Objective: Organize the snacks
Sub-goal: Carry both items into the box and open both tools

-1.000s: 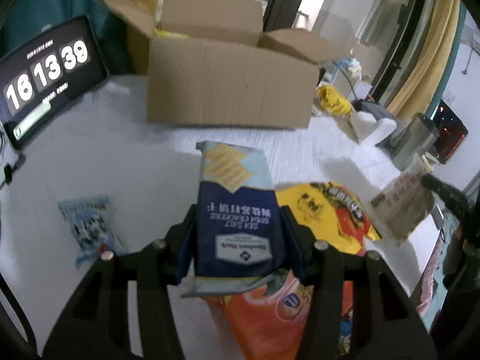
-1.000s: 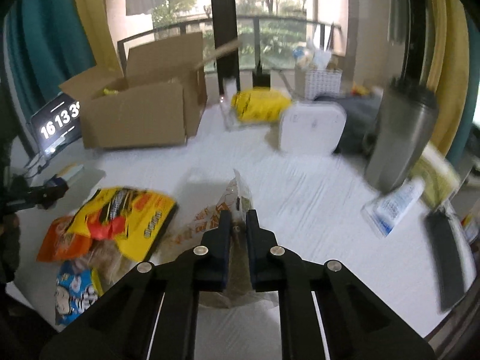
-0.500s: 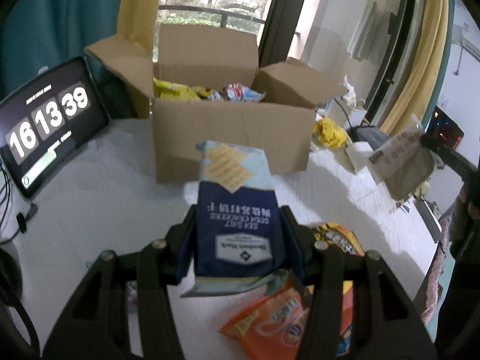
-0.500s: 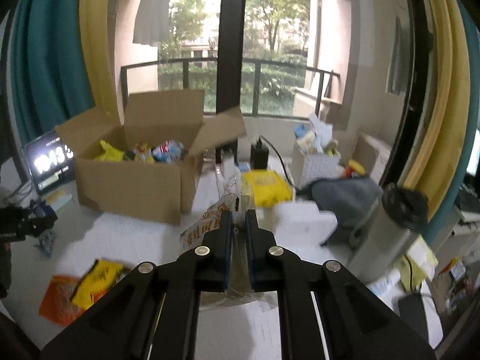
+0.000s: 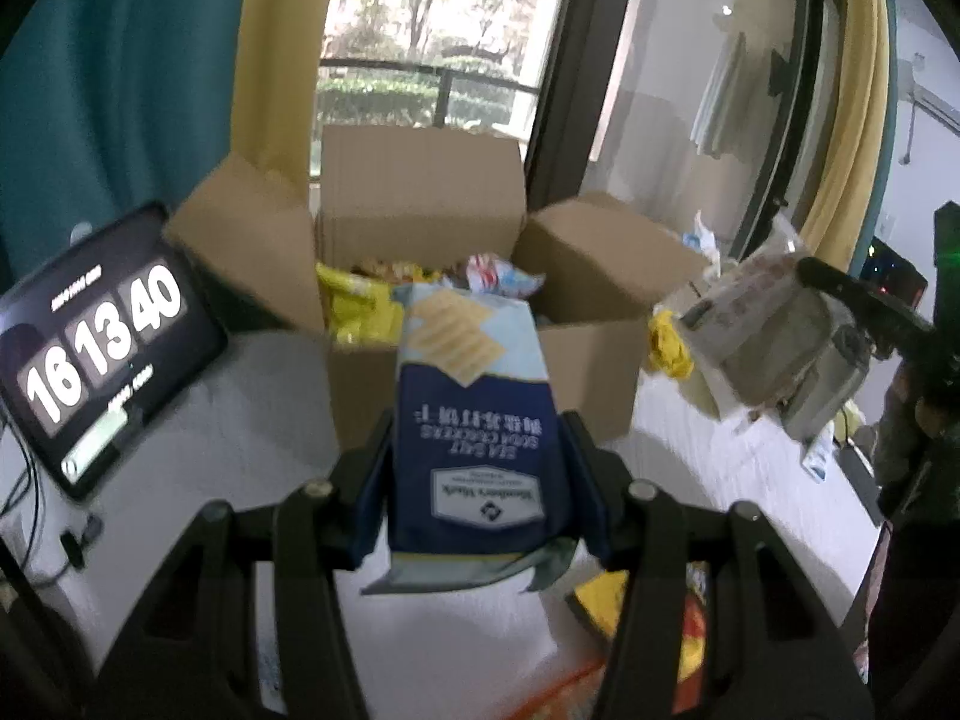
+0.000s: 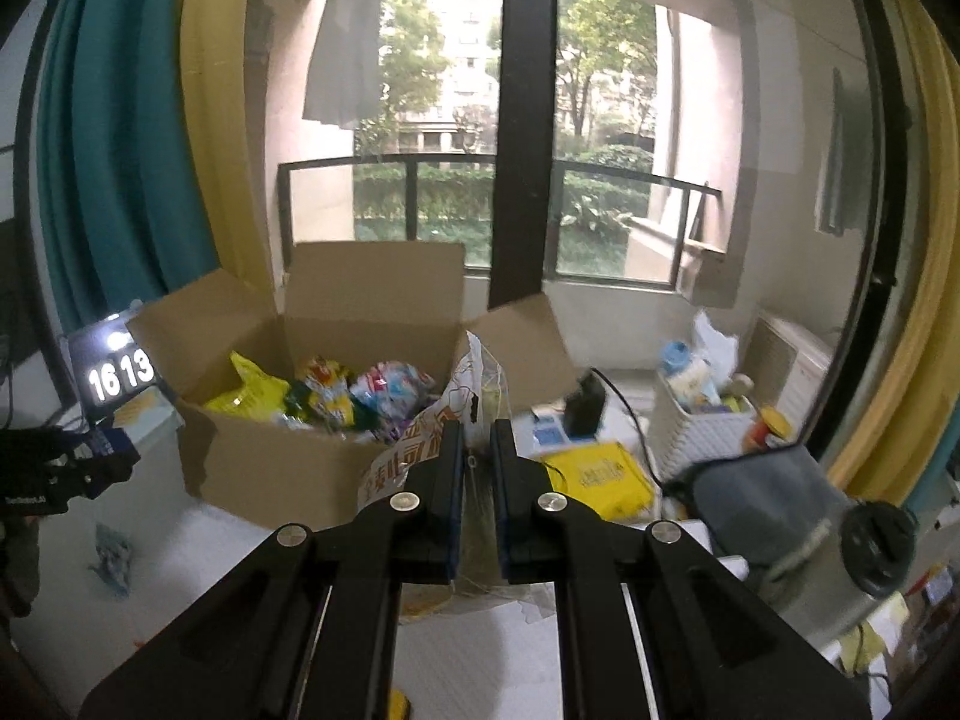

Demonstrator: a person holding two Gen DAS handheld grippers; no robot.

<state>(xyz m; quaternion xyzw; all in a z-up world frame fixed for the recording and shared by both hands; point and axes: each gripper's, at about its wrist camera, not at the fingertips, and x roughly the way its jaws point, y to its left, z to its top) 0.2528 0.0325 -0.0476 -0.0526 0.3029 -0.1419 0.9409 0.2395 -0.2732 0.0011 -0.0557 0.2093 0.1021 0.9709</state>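
Blue cracker pack (image 5: 474, 420) raised before snack-filled box (image 5: 420, 222).

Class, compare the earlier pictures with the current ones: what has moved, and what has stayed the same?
Both claws have risen from the table toward the cardboard box, whose snack contents now show. The left claw still grips the soda cracker packet; the right claw stays shut on the clear printed snack bag. Nothing was released.

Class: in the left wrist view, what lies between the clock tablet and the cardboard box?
Only bare white tabletop separates the clock tablet and the cardboard box.
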